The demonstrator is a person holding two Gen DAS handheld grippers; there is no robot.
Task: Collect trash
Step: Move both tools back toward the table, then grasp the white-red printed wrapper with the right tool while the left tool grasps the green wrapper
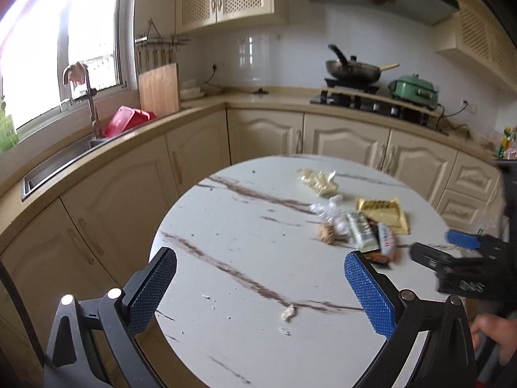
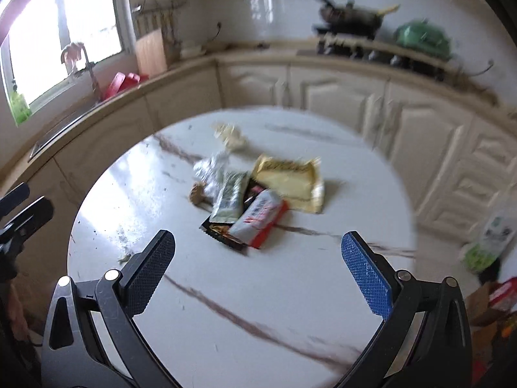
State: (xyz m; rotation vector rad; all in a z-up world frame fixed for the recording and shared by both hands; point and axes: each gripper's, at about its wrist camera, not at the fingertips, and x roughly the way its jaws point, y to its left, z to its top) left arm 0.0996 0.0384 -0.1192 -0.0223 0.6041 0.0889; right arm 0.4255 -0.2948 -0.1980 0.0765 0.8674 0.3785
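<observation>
A heap of snack wrappers lies on the round white marble table (image 1: 245,291) (image 2: 258,307). It holds a gold packet (image 1: 384,213) (image 2: 290,177), a green sachet (image 1: 363,231) (image 2: 229,197), a red-and-white wrapper (image 1: 386,239) (image 2: 258,220), crinkled clear plastic (image 1: 326,211) (image 2: 210,168), a brown crumb ball (image 1: 326,234) (image 2: 197,194) and a pale yellow wrapper (image 1: 318,181) (image 2: 231,135). My left gripper (image 1: 260,273) is open over the table's near side, well short of the heap. My right gripper (image 2: 258,258) is open just in front of the heap, and shows at the right edge (image 1: 452,252) of the left wrist view.
A small white scrap (image 1: 288,313) lies on the table near me. Cream kitchen cabinets (image 1: 349,142) curve behind, with a sink (image 1: 61,158), a red basket (image 1: 127,121), a wok (image 1: 352,69) on the stove and a green pot (image 1: 415,90). A hand (image 1: 494,329) holds the right gripper.
</observation>
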